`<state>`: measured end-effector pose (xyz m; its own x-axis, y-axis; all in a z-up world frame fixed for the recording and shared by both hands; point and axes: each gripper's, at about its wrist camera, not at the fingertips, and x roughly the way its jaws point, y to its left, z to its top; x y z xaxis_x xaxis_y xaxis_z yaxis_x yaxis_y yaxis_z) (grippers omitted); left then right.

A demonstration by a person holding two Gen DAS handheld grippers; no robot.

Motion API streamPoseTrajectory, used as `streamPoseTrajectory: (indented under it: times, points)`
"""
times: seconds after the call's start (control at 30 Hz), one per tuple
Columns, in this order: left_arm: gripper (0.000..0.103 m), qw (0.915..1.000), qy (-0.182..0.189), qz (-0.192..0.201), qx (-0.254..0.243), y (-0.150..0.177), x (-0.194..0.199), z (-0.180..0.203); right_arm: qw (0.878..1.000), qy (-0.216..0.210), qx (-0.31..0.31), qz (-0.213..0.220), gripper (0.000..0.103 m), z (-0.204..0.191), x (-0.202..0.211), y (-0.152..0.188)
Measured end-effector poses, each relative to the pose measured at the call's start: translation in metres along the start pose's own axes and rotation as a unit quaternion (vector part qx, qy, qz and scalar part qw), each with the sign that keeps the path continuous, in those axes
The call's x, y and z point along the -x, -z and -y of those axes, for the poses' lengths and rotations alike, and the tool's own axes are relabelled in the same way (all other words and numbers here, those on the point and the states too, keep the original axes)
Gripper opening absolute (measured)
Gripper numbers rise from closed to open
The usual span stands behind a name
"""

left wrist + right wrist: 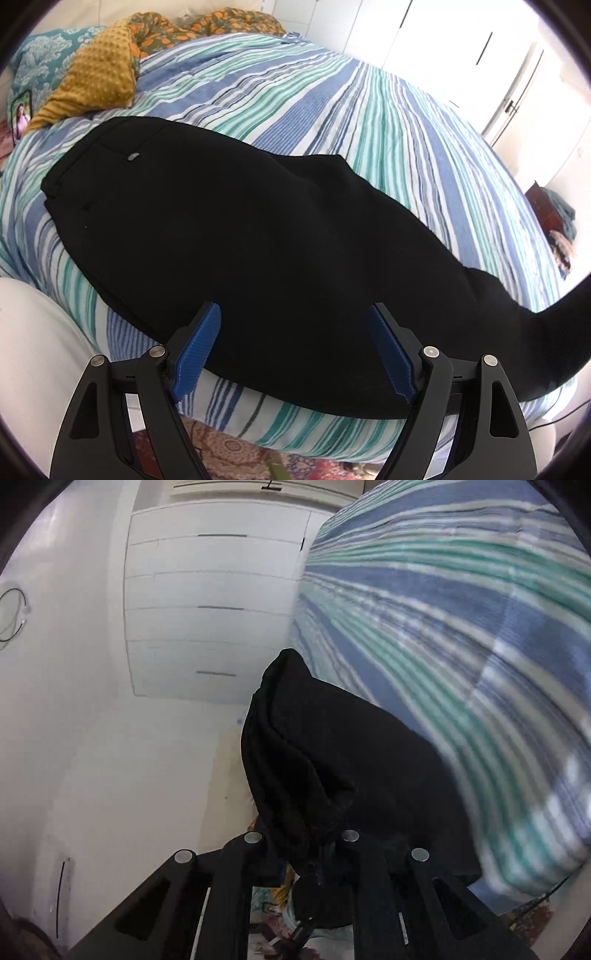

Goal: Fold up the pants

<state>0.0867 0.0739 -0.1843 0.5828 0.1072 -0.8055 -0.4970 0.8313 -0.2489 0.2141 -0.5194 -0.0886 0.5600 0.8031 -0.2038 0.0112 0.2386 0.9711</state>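
Black pants (240,229) lie flat across the striped bedspread (332,110), waistband at the left, legs running off to the lower right. My left gripper (295,308) hovers over their near edge, open, its blue pads (195,347) wide apart and holding nothing. In the right wrist view, the leg end of the pants (332,760) is bunched up and lifted off the bed. My right gripper (306,836) is shut on this black cloth, which covers its fingertips.
A mustard blanket (96,74), a floral quilt (207,26) and a teal pillow (40,59) lie at the bed's far end. White wardrobe doors (214,602) stand beyond the bed. A patterned rug (229,454) covers the floor below the near edge.
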Motion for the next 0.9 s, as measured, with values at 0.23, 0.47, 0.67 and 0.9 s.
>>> streamPoseTrajectory:
  times: [0.23, 0.47, 0.67, 0.9]
  points:
    - [0.083, 0.9985, 0.029, 0.013, 0.045, -0.004, 0.01, -0.028, 0.994, -0.045, -0.022, -0.101, 0.011, -0.021, -0.139, 0.086]
    - [0.083, 0.9955, 0.044, 0.022, 0.082, -0.006, 0.015, -0.048, 0.985, 0.01, 0.038, -0.166, 0.012, -0.018, -0.255, 0.181]
    - [0.083, 0.9925, 0.062, 0.026, 0.103, -0.008, 0.02, -0.058, 0.888, 0.201, 0.308, -0.277, 0.071, -0.017, -0.319, 0.273]
    - [0.059, 0.9834, 0.181, 0.008, -0.011, -0.014, 0.026, -0.009, 0.797, 0.193, 0.538, -0.197, 0.098, -0.043, -0.209, 0.291]
